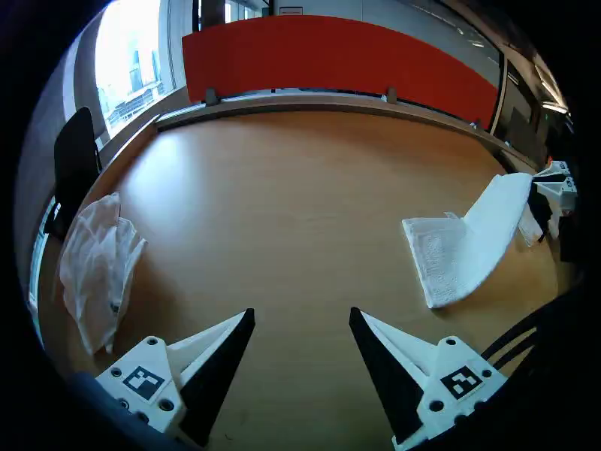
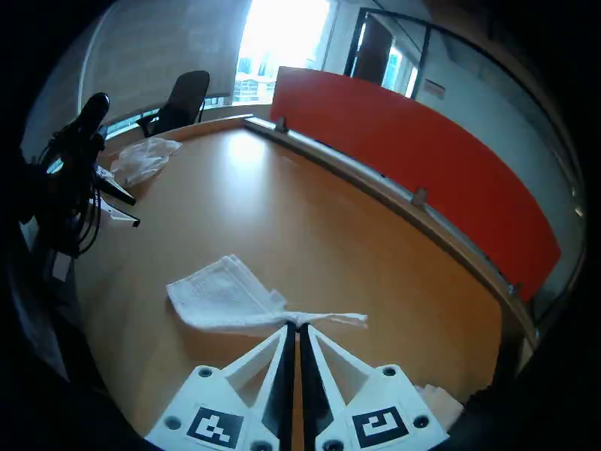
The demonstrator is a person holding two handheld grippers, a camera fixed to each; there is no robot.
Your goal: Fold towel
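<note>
R claw [image 2: 295, 328], pressed together, pinches towel [image 2: 218, 297] edge, raised off desk [image 2: 323, 218] nr its near edge. L claw [image 1: 300, 314] spread, empty. Recommended: carry pinched edge low across to opposite towel edge, align corners, then release.

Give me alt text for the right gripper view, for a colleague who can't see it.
The right gripper is shut on the edge of a white towel, whose other end lies on a wooden table. A red divider runs along the table's far side.
</note>
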